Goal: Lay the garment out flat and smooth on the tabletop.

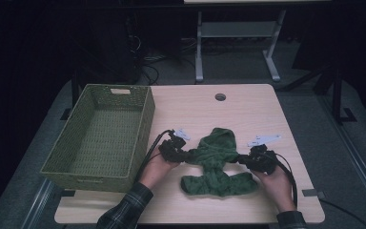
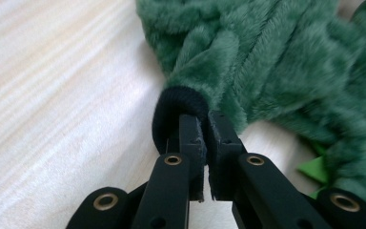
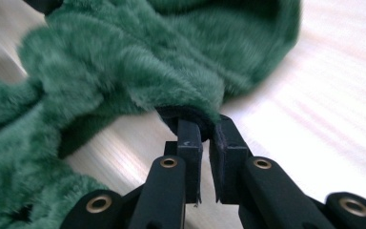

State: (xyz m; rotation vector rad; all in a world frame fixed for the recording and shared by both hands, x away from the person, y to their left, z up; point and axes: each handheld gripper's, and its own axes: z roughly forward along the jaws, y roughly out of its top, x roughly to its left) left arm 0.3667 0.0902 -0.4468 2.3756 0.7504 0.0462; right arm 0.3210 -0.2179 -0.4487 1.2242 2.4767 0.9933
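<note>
The green woven basket (image 1: pixel 100 136) stood at the left of the table (image 1: pixel 248 107), with nothing showing inside it; all positions below are noted relative to it. Just to the right of its near right corner, the left gripper (image 1: pixel 185 155) was nearly closed, jaws pinching the dark cuff (image 2: pixel 174 102) at the end of one sleeve of the green fleece garment (image 1: pixel 217 162); the left gripper view showed the cuff nipped between the pads. The garment lay flat on the table to the right of the basket, apart from it, hood end pointing away from the person and legs toward the near edge. Farther right again, the right gripper (image 1: pixel 240 158) was likewise narrowed onto the opposite sleeve's cuff (image 3: pixel 190 114), fabric caught between its jaws in the right gripper view. Judgement: both sleeve grips were established and the garment was spread with its sleeves held out to either side; no fold was visible yet and the piece had not reached the basket. Remaining, as read from this layout: fold the sleeves and body, then transfer it left into the basket.
</note>
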